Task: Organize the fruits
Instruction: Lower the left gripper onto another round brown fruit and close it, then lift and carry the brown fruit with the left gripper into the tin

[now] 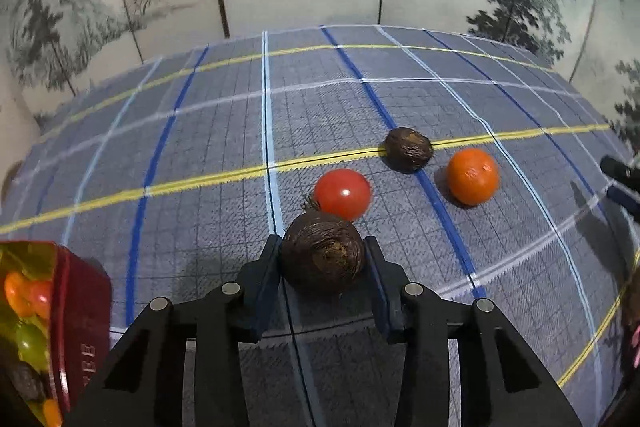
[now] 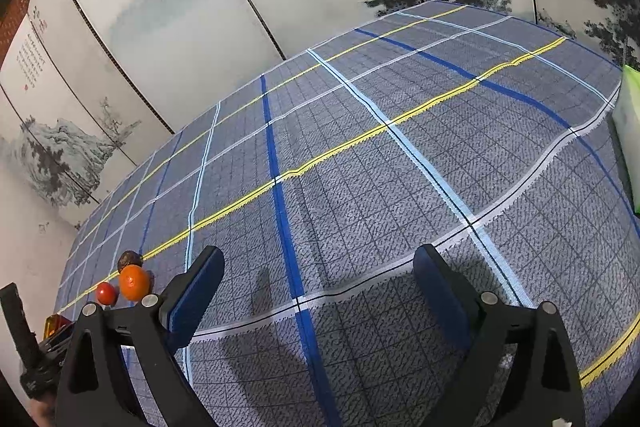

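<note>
Tablecloth (image 1: 200,131): plaid, bears three loose fruits.
Red container (image 1: 80,307): at 8 o'clock, already holding sorted fruits.
Right gripper (image 2: 320,291): released, nothing between pads.
Left gripper (image 1: 322,259): clenched on dark wrinkled fruit (image 1: 322,251), at 6 o'clock.
Orange (image 1: 472,175): 3 o'clock, unsorted.
Tomato (image 1: 342,193): centre, unsorted.
Second dark fruit (image 1: 408,149): 1 o'clock, unsorted.

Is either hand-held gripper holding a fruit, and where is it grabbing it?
The left hand-held gripper squeezes the dark brown wrinkly fruit by its two sides. The right hand-held gripper is open, holding nothing.
</note>
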### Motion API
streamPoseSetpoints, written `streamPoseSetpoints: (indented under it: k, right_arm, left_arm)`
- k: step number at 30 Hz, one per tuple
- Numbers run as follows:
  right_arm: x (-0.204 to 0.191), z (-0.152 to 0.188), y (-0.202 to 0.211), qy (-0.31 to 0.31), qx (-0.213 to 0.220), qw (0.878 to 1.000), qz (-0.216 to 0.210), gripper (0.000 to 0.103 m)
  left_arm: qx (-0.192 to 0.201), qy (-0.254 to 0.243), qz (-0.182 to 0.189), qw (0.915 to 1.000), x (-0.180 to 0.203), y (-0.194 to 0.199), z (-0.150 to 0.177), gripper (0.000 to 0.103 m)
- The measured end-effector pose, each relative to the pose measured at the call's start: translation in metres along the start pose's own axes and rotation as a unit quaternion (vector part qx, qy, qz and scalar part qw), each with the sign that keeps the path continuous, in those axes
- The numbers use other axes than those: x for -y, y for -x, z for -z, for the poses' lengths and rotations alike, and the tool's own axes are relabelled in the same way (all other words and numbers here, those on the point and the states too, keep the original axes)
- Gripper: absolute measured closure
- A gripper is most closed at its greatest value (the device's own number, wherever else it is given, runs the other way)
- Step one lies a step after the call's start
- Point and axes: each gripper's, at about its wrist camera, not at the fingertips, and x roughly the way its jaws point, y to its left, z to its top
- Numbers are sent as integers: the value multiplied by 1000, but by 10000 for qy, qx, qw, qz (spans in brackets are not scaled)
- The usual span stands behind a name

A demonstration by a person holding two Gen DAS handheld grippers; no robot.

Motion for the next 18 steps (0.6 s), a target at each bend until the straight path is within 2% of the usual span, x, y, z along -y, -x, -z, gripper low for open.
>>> streamPoseSetpoints:
  k: [9, 18]
  right_arm:
    - [0, 0, 0, 7, -6, 10000, 2, 8]
    - [-2, -1, -1, 44, -28, 10000, 16, 6]
  left_arm:
    - [254, -145, -193, 9994, 8, 33, -6, 62]
    - [453, 55, -457, 9979, -15, 61, -17, 62]
